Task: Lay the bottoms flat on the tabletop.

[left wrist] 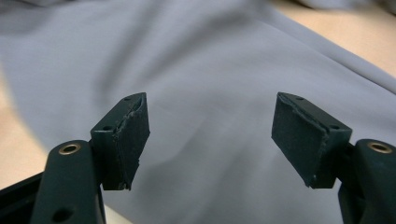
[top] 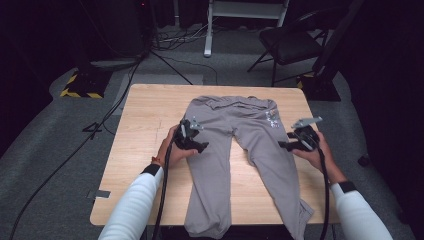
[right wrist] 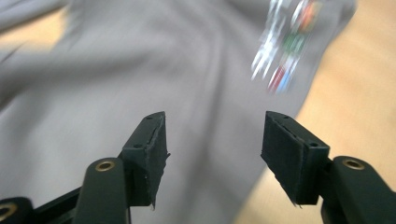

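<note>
Now grey trousers (top: 235,150) spread flat across wooden table (top: 145,130). Left gripper (top: 200,146) and right gripper (top: 284,145) over either leg, jaws apart, holding nothing. Beyond: black chair (top: 290,42), floor cables (top: 75,145).

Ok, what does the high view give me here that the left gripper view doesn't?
High view: the whole grey trousers spread flat on the wooden table, legs toward the person, a colourful patch near the waist, both hands, the right gripper, a chair beyond. Left gripper view: up close, the left gripper has its jaws apart with nothing between them, above smooth cloth. Both show the grey fabric, the table and the left gripper.
</note>
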The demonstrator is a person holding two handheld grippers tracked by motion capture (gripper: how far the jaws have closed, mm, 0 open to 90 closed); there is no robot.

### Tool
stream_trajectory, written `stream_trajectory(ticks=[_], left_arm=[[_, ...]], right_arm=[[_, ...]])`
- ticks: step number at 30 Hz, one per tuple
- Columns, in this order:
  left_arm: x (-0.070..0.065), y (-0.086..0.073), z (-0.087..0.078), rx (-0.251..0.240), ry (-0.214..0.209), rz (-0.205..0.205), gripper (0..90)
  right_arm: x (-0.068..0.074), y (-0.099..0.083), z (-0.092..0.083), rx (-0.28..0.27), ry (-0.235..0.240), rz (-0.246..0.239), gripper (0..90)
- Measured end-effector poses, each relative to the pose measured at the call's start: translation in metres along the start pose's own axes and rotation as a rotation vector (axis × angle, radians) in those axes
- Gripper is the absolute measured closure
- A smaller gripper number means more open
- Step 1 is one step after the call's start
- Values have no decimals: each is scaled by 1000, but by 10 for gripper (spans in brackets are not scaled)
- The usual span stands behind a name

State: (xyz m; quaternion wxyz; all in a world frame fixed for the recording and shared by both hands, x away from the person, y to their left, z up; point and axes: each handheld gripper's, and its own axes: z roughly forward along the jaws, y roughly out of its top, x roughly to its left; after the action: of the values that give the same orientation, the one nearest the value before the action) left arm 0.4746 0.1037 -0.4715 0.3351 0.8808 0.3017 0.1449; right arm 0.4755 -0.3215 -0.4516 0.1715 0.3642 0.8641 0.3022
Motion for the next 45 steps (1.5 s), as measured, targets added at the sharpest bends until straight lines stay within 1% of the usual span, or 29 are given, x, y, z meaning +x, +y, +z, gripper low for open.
stream_trajectory(ticks=[2,4,5,6,8,9,10,11,12,13,15,16,18,19,20,22,25,27,28,29,31,34,35,37,39,40,41,44,45], left_arm=[[-14,-8,-6,-15,-32,5,279],[-26,-12,-13,-17,-61,16,279],[-37,-16,-21,-26,-79,32,279],[-37,-16,-21,-26,-79,32,279],[-47,-20,-27,-26,-99,42,279],[-51,-23,-29,-26,-106,52,278],[-54,-26,-32,-28,-122,51,279],[-56,-29,-34,-28,-126,54,279],[-58,-32,-36,-31,-126,58,279],[-59,-39,-38,-32,-149,39,275],[-59,-41,-39,-35,-164,26,265],[-60,-45,-40,-49,-160,27,258],[-65,-54,-38,-33,-167,45,262],[-65,-54,-38,-33,-167,45,258],[-66,-56,-36,-18,-162,61,258],[-67,-57,-34,-6,-149,70,253],[-68,-57,-30,1,-160,64,247],[-68,-58,-25,31,-148,71,222],[-68,-59,-25,23,-148,71,222],[-68,-59,-25,22,-150,69,222],[-68,-59,-24,20,-153,66,219],[-68,-59,-24,15,-155,69,219],[-68,-59,-24,15,-155,69,219],[-68,-59,-23,14,-155,69,219],[-68,-59,-23,13,-157,71,219],[-68,-59,-23,10,-159,73,219],[-68,-59,-23,9,-160,74,219],[-67,-58,-22,4,-165,81,219],[-67,-58,-22,5,-165,80,219]], right_arm=[[9,-24,-16,-11,39,5,441],[22,-45,-32,-3,44,-33,451],[29,-56,-40,-4,51,-36,469],[29,-56,-40,-4,51,-36,469],[46,-74,-56,14,69,-64,478],[54,-83,-65,4,92,-55,478],[71,-101,-79,12,152,-65,456],[79,-110,-86,8,154,-83,449],[79,-110,-86,8,154,-83,449],[89,-123,-97,-25,204,-40,433],[95,-129,-101,-39,203,-33,427],[102,-133,-103,-42,201,-38,420],[121,-140,-102,-11,222,-70,416],[121,-140,-102,-11,222,-70,416],[126,-141,-100,4,223,-94,415],[132,-142,-95,22,238,-86,416],[136,-142,-91,25,242,-92,436],[139,-139,-88,18,203,-111,525],[140,-138,-88,11,193,-111,577],[140,-138,-88,11,193,-111,577],[143,-135,-86,4,170,-136,725],[147,-126,-84,1,122,-191,891],[147,-126,-84,1,122,-191,891],[143,-119,-89,-48,142,-180,896],[139,-108,-96,-106,124,-178,897],[132,-96,-104,-164,115,-169,898],[132,-96,-104,-164,115,-169,898],[111,-74,-111,-233,69,-149,898],[98,-66,-112,-259,29,-128,898]])
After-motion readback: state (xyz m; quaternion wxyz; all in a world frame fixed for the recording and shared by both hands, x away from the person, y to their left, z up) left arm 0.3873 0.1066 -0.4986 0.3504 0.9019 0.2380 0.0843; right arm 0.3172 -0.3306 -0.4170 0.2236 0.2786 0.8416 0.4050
